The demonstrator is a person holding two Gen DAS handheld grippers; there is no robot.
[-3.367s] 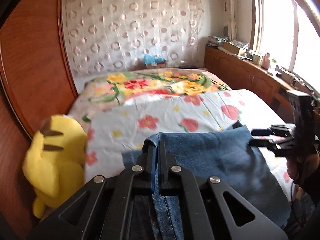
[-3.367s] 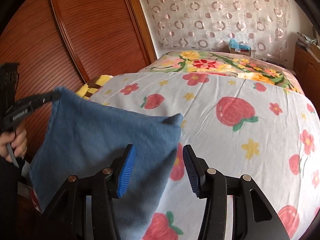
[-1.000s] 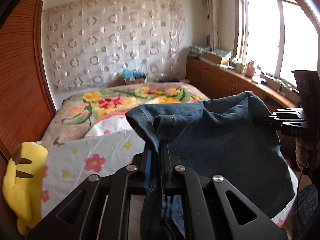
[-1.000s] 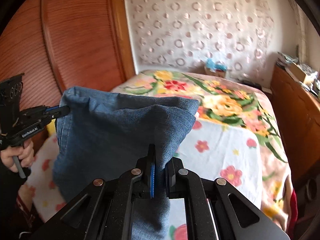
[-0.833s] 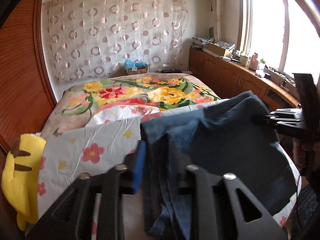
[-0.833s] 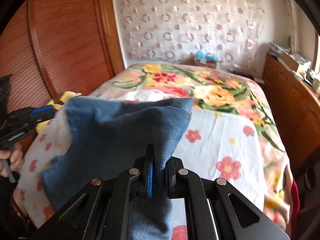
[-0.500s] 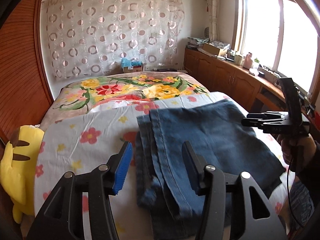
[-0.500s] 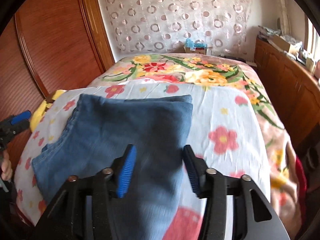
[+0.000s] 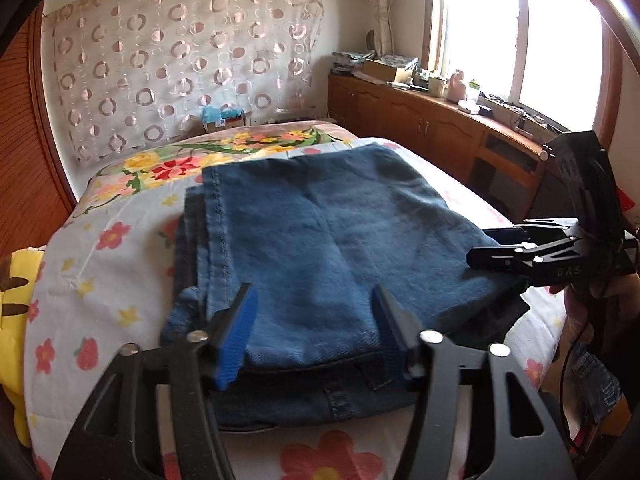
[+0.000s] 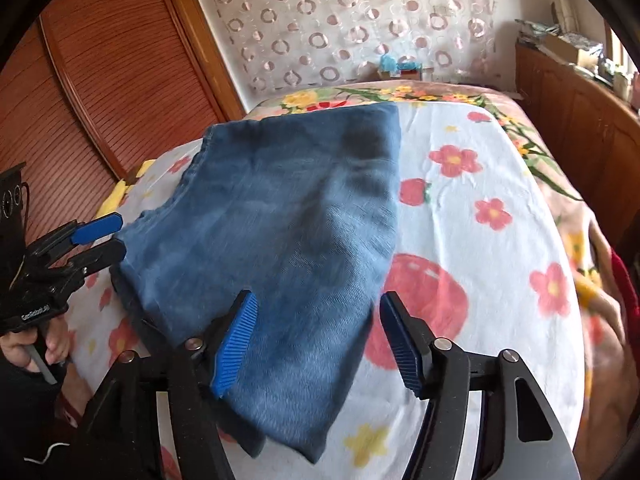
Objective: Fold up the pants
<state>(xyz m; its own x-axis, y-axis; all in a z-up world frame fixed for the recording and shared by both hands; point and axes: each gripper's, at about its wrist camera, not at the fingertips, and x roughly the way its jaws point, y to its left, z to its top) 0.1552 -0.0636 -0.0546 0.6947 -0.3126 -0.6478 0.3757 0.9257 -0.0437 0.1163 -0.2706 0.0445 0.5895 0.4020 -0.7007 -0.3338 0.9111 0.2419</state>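
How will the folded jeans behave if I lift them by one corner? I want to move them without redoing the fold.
The jeans look like soft denim lying flat in stacked layers, so they would probably droop and the fold would likely open. The flowered sheet looks smooth, so sliding them may work better.

The folded blue denim pants (image 9: 320,240) lie flat on the flower-printed white bed sheet (image 9: 100,272), which covers the near part of the bed in front of a floral quilt (image 9: 160,168) and the circle-patterned curtain (image 9: 180,60) behind it. In the left wrist view, a yellow plush toy (image 9: 12,300) sits at the bed's left edge and a wooden cabinet run (image 9: 420,120) stands along the right under the window. The left gripper (image 9: 316,320) is over the pants' near edge, and the right gripper (image 9: 476,256) is at their right side.
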